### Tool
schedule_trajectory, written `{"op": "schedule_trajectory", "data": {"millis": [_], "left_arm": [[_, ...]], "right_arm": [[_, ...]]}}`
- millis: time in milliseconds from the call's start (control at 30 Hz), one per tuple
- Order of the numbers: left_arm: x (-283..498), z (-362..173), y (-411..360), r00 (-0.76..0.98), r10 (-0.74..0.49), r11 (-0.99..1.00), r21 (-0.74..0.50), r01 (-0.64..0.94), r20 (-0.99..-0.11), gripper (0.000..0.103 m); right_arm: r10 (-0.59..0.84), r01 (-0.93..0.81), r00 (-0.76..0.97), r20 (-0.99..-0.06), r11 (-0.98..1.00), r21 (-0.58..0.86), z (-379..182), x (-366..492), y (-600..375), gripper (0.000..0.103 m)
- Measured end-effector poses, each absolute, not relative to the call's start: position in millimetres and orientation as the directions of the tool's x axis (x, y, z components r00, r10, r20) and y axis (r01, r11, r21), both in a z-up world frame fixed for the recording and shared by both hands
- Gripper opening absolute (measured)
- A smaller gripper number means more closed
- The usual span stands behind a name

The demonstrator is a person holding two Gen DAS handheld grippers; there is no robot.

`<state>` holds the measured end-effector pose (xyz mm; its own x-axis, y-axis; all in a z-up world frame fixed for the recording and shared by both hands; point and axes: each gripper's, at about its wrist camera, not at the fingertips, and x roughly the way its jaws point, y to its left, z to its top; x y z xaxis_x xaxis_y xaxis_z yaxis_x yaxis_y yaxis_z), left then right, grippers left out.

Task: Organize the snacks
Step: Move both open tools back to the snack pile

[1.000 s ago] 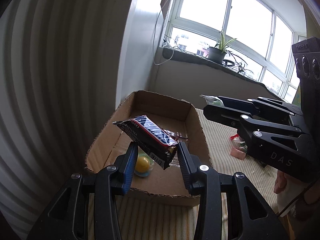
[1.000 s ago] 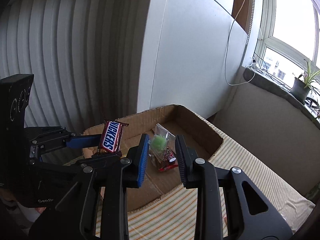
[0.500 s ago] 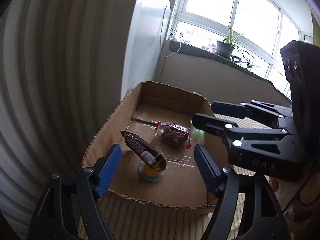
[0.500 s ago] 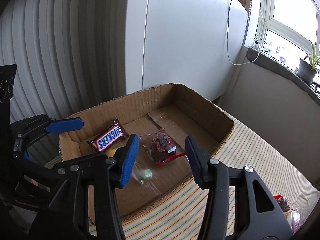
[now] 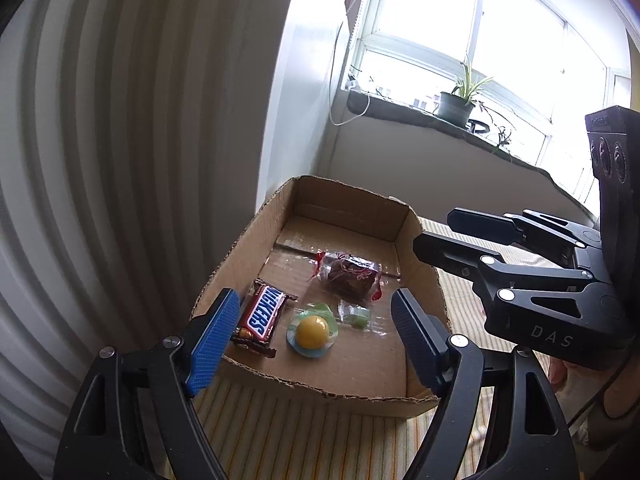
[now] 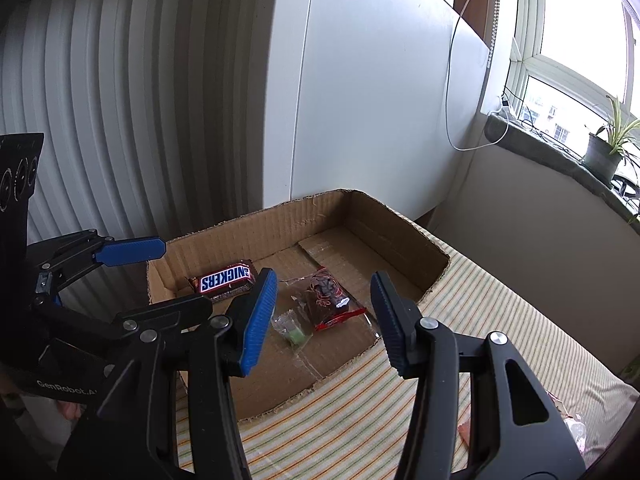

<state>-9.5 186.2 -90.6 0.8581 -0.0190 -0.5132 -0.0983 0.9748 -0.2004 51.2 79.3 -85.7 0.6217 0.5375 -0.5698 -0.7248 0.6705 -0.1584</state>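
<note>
- Both grippers, left (image 5: 316, 338) and right (image 6: 324, 322), have just opened; jaws apart, nothing held.
- Snickers (image 5: 262, 317) and candy (image 5: 357, 316) lie in the box (image 5: 320, 394), lower centre.
- Lift clear before fetching more.

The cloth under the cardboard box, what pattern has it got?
Thin stripes, cream with yellowish and greenish lines, on the cloth beneath the brown cardboard box. Clearest in the right wrist view.

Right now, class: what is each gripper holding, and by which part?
Nothing. The left gripper and right gripper, jaws just opened, stand empty above the cardboard box.
</note>
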Motion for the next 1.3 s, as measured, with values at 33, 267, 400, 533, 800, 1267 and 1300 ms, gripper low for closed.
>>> {"op": "schedule_trajectory", "data": {"millis": [33,267,400,533,800,1267,1300], "left_arm": [[-10.0,-89.9,185.7,0.859,-0.019,0.975,-0.200,-0.098,-0.512,0.078],[-11.0,-85.5,182.5,0.862,-0.014,0.977,-0.190,-0.096,-0.507,0.078],[-9.9,-84.7,180.0,0.861,-0.007,0.979,-0.180,-0.099,-0.509,0.078],[-8.7,-83.2,172.6,0.857,-0.003,0.981,-0.166,-0.096,-0.515,0.078],[-1.9,-75.3,137.8,0.855,-0.012,0.992,-0.116,-0.056,-0.519,0.078],[15.2,-66.5,-3.6,0.820,-0.196,0.978,-0.044,0.205,-0.538,0.078],[14.8,-65.1,-14.5,0.817,-0.210,0.974,-0.037,0.225,-0.538,0.078]], "right_arm": [[0.538,-0.725,0.622,-0.569,0.670,-0.159,-85.0,49.8,78.6,0.051],[0.543,-0.725,0.620,-0.566,0.672,-0.150,-84.4,48.4,75.6,0.051],[0.546,-0.724,0.617,-0.566,0.676,-0.138,-87.2,49.3,71.8,0.051],[0.548,-0.716,0.620,-0.561,0.687,-0.120,-88.1,50.3,58.7,0.052],[0.540,-0.670,0.653,-0.531,0.738,-0.074,-85.3,51.3,4.2,0.052],[0.334,-0.383,0.799,-0.500,0.924,0.005,-86.4,32.4,-199.7,0.056],[0.311,-0.355,0.809,-0.499,0.935,0.008,-86.7,29.4,-215.4,0.058]]}}
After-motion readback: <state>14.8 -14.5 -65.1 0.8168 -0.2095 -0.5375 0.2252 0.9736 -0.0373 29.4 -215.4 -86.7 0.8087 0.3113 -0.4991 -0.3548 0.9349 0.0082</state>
